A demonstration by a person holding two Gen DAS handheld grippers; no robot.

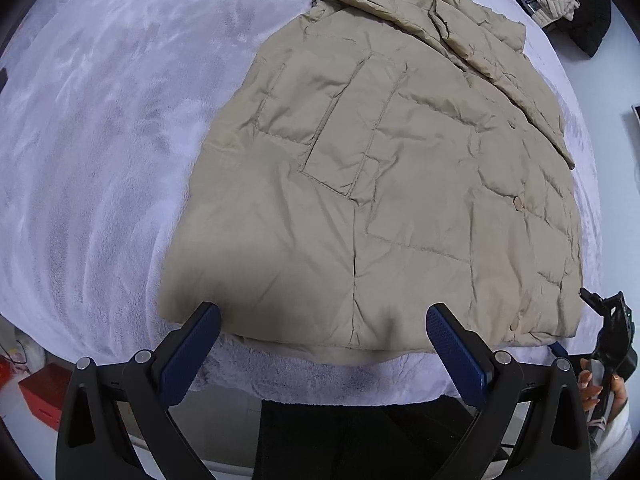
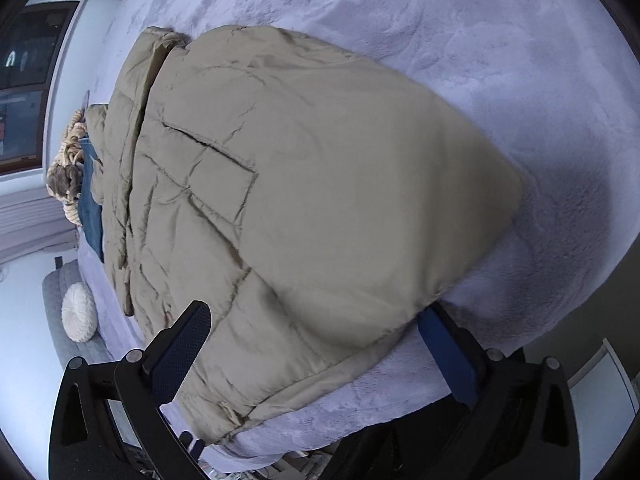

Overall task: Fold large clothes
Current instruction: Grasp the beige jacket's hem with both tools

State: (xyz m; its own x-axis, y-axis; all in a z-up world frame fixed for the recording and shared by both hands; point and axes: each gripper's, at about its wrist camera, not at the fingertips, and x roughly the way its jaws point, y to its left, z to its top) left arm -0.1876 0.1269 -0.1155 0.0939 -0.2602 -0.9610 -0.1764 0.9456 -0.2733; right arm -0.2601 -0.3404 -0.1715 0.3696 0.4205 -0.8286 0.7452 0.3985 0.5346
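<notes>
A beige quilted puffer jacket (image 1: 380, 184) lies flat on a bed covered by a lavender fleece blanket (image 1: 100, 140), with its collar at the far end and its hem at the near edge. My left gripper (image 1: 322, 320) stands open over the left half of the hem, its blue pads (image 1: 192, 356) wide apart and off the cloth. In the right wrist view the jacket (image 2: 320, 200) fills the middle. My right gripper (image 2: 314, 320) is open at the hem's right corner, with the hem between its jaws. The cloth hides the tip of one blue finger (image 2: 448, 356).
The bed's near edge runs just below the hem. A hand (image 1: 592, 388) holds the right gripper's black body (image 1: 612, 332). A red box (image 1: 44, 392) is on the floor. Dark clothes (image 1: 560, 4) are piled beyond the bed. Blue jeans (image 2: 90, 200) and a round white cushion (image 2: 78, 316) lie beside the jacket.
</notes>
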